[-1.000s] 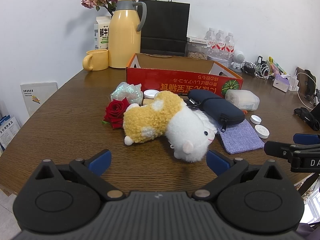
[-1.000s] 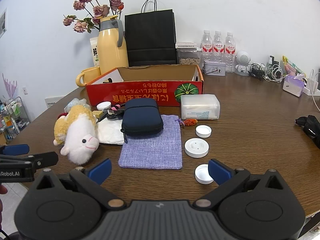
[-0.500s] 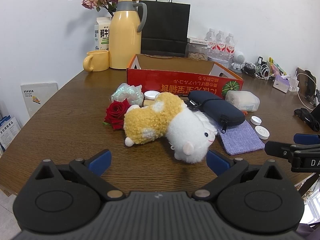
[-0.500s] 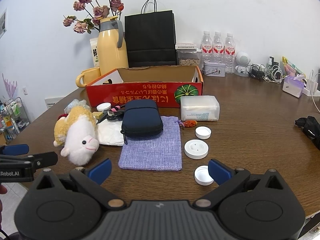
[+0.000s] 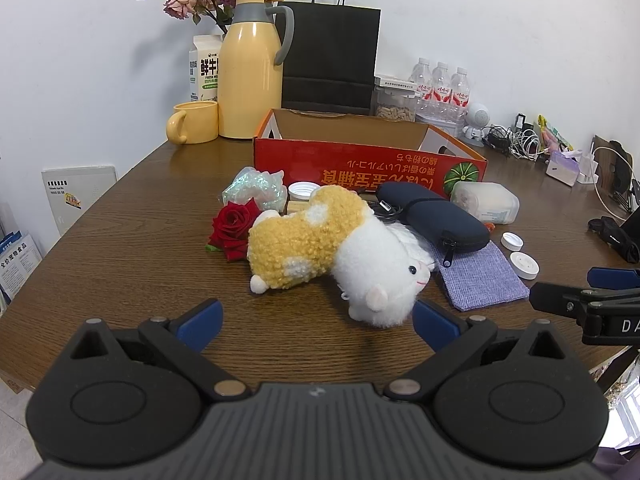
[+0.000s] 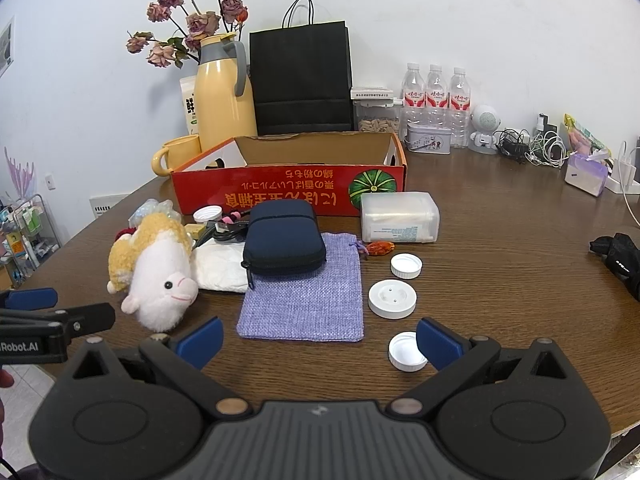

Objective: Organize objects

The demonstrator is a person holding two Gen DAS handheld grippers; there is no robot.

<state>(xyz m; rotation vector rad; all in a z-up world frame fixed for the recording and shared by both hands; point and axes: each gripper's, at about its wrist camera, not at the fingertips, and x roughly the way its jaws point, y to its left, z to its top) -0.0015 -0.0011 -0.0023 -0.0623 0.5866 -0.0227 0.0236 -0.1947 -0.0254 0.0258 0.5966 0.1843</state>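
A yellow and white plush toy (image 5: pixel 332 248) lies on the wooden table just ahead of my open left gripper (image 5: pixel 316 322); it also shows in the right wrist view (image 6: pixel 158 268). Behind it stands an open red cardboard box (image 5: pixel 368 168), also seen in the right wrist view (image 6: pixel 288 188). A dark blue zip case (image 6: pixel 284 242) rests on a purple cloth pouch (image 6: pixel 308 300). My right gripper (image 6: pixel 318 342) is open and empty, over the pouch's near edge. A white cap (image 6: pixel 406 352) lies by its right finger.
A red rose (image 5: pixel 232 228), a shiny wrapper (image 5: pixel 256 192), a clear plastic box (image 6: pixel 400 218), two more white lids (image 6: pixel 392 298) lie about. A yellow jug (image 5: pixel 250 68), mug (image 5: pixel 196 128), black bag (image 5: pixel 330 54), bottles (image 6: pixel 434 100) and cables (image 6: pixel 532 146) line the back.
Both grippers have crept slightly forward toward the objects. Nothing on the table has moved and nothing has been grasped.
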